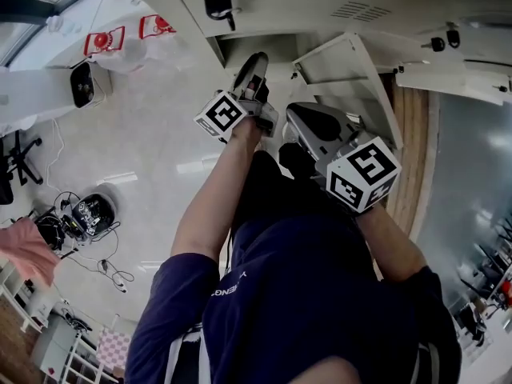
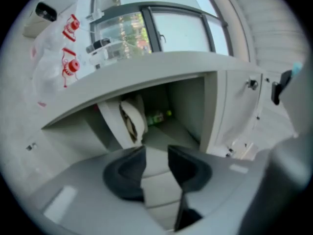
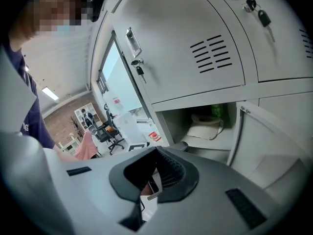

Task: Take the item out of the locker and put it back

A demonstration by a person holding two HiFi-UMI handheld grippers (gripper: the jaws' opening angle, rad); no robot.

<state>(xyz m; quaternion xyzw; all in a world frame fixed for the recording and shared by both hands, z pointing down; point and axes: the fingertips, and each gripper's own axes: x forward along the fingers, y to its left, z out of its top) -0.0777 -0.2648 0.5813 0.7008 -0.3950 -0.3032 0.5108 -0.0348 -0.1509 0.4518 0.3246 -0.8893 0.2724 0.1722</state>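
Nearest to me, my left gripper [image 2: 156, 151] had its fingers apart and empty, my right gripper [image 3: 156, 150] had them together, and the white item [image 2: 130, 122] lay inside the open locker [image 2: 188, 106], so I judged the putting-back done.

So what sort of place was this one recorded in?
Probably an office or workspace with staff lockers: grey metal locker doors with keys in their locks, an office chair on the floor beyond, and large windows.
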